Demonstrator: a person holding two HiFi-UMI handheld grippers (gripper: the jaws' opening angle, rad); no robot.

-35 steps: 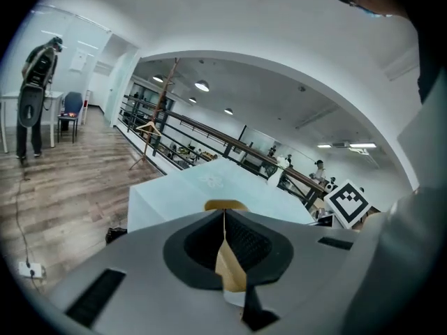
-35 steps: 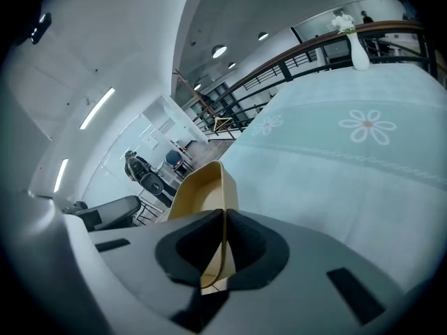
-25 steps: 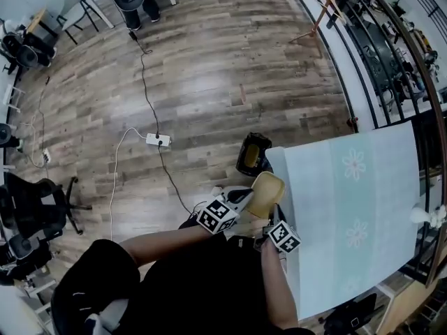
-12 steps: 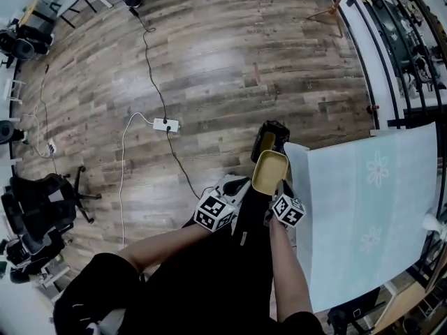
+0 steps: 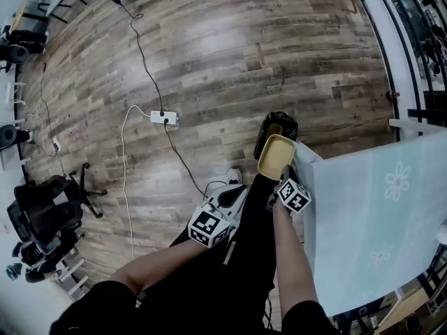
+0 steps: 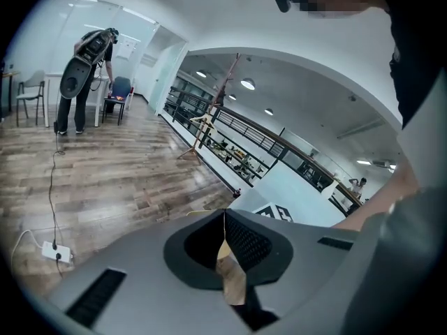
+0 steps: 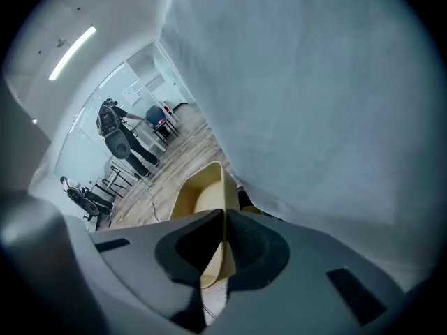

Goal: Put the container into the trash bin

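The yellow container (image 5: 276, 156) hangs tilted just above and in front of the black trash bin (image 5: 278, 125), which stands on the wood floor at the table's corner. My right gripper (image 5: 281, 177) is shut on the container's near rim. In the right gripper view the container (image 7: 198, 195) stands out past the closed jaws, with the bin's dark mouth (image 7: 246, 202) beside it. My left gripper (image 5: 234, 192) is lower left, apart from the container, over the person's leg. In the left gripper view my left gripper (image 6: 224, 213) has its jaw tips together and nothing clearly held.
A table under a pale green flowered cloth (image 5: 370, 222) fills the right side, its corner touching the bin. A white power strip (image 5: 162, 117) and its cables lie on the floor to the left. Office chairs (image 5: 42, 215) stand far left. A person (image 6: 84, 68) stands far off.
The right gripper has carried the container forward from the table edge to just over the bin. The left gripper has dropped back and away from the container.
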